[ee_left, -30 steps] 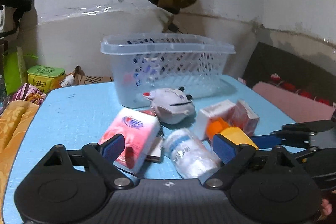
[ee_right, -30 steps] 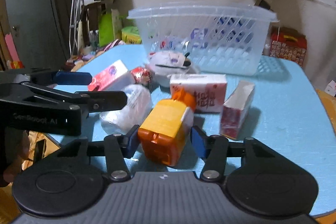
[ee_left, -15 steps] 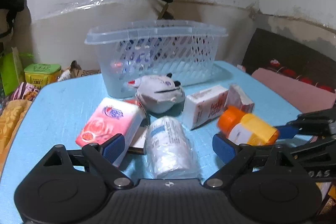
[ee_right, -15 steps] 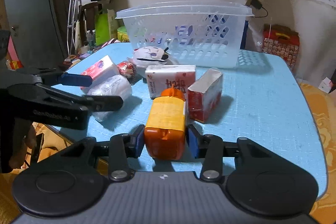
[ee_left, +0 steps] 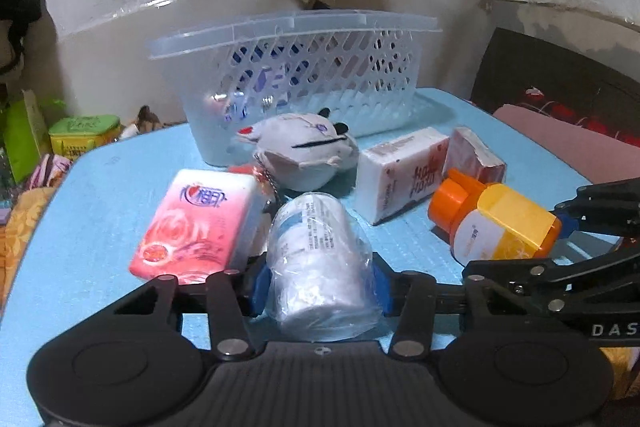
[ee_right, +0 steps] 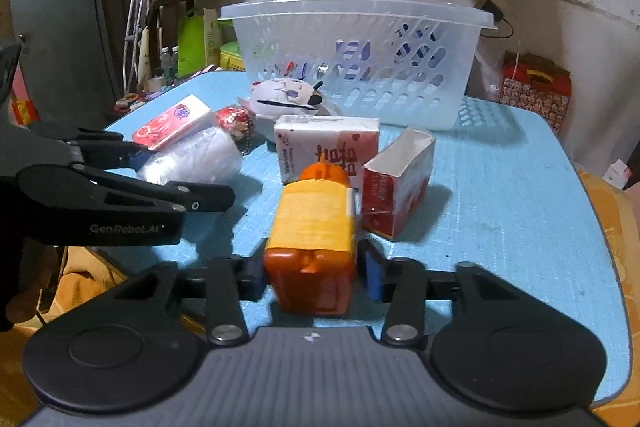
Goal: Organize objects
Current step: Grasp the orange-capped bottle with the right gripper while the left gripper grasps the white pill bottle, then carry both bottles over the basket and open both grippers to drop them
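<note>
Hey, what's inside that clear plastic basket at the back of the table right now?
Through the basket's slotted wall, blue-and-white packaging and a bit of red show near the bottom. What those items are cannot be told; the wall blurs them, and the plush toy covers the lower left.

Your right gripper (ee_left: 560,227) is running off the right edge of the left wrist view, its body lettering cut to "DAS". The pads are covering the sides of the orange-and-yellow bottle (ee_right: 314,227), and its label print is blurring past reading. The basket (ee_left: 296,27) wall is veiling its contents: you are seeing only blue and red scraps through the lattice. The wrapped roll (ee_left: 320,267) is hiding part of the pink tissue pack (ee_left: 200,223).
</note>
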Motion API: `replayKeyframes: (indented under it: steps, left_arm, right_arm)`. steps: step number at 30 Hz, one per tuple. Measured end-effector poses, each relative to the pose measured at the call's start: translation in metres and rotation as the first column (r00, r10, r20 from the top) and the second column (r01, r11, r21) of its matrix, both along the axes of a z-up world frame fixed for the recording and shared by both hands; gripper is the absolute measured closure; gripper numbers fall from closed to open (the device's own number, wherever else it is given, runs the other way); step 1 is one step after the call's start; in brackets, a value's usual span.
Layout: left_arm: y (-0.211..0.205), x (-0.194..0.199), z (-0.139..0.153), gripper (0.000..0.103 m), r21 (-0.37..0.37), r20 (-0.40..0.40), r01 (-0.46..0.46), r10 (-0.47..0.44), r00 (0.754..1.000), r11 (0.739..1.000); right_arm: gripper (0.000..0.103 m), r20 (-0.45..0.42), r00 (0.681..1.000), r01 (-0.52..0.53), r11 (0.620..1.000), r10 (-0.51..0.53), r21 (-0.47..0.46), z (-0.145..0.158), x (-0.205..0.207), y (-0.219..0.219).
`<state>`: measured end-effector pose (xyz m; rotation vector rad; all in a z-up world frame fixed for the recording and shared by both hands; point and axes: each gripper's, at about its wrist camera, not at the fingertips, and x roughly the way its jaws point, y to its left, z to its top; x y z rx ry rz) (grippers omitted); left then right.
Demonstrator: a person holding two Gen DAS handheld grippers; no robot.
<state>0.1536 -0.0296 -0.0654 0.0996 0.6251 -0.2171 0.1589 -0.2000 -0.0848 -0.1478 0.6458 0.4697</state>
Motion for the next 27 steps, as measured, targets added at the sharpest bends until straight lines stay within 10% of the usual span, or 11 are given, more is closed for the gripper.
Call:
replayKeyframes:
  steps: [27]
  left_arm:
    - [0.018, -0.029, 0.045, 0.051, -0.098, 0.202, 0.021, -0.001, 0.979, 0.995]
  right_arm:
    - [0.06, 0.14, 0.99, -0.019, 0.978, -0.01, 0.205, 0.052, -0.027, -0.032]
